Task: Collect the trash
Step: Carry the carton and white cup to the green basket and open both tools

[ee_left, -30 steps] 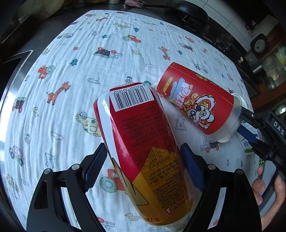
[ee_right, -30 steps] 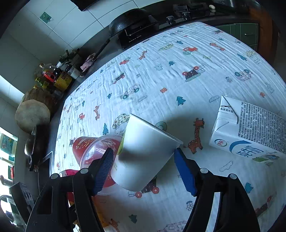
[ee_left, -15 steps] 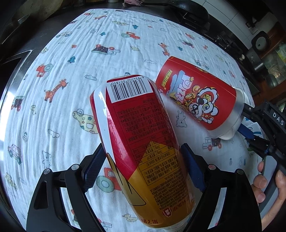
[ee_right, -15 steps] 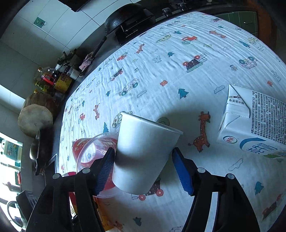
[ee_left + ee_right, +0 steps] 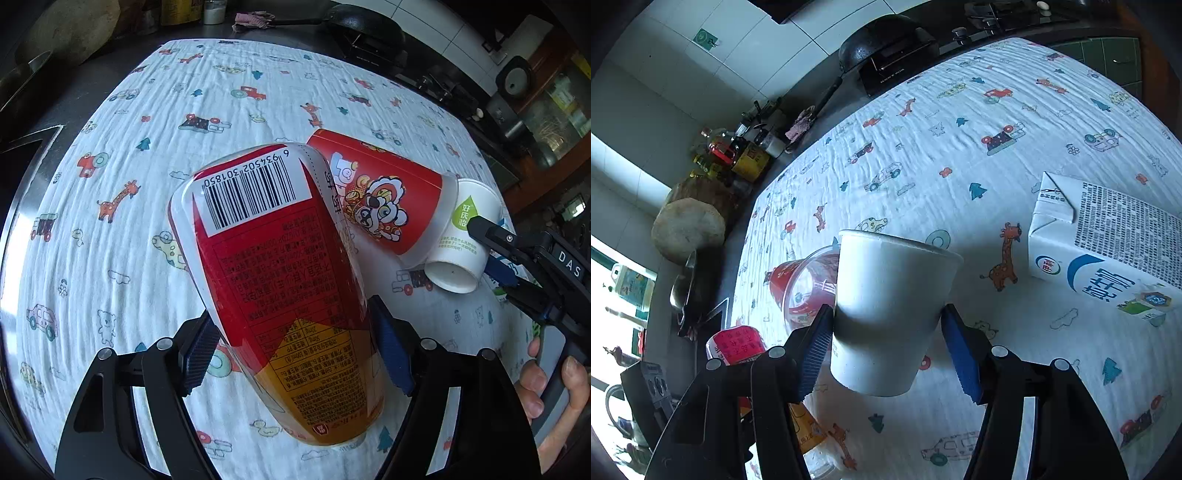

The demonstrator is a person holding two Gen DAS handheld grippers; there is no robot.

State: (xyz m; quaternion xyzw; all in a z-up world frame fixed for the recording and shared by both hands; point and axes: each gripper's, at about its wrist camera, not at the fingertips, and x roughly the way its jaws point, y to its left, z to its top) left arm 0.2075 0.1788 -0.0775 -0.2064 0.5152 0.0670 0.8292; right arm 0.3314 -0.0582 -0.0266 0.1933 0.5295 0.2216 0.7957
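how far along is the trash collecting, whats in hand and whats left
No bin shows, so nothing looks binned. In hand: the left tool grips the red and yellow bottle; the right tool holds the white paper cup, seemingly nesting into the red plastic cup lying on the cloth. Left: the milk carton lies untouched on the tablecloth.

White-tiled wall [image 5: 746,62], dark counter [image 5: 849,96] — bright window [image 5: 605,295] at left
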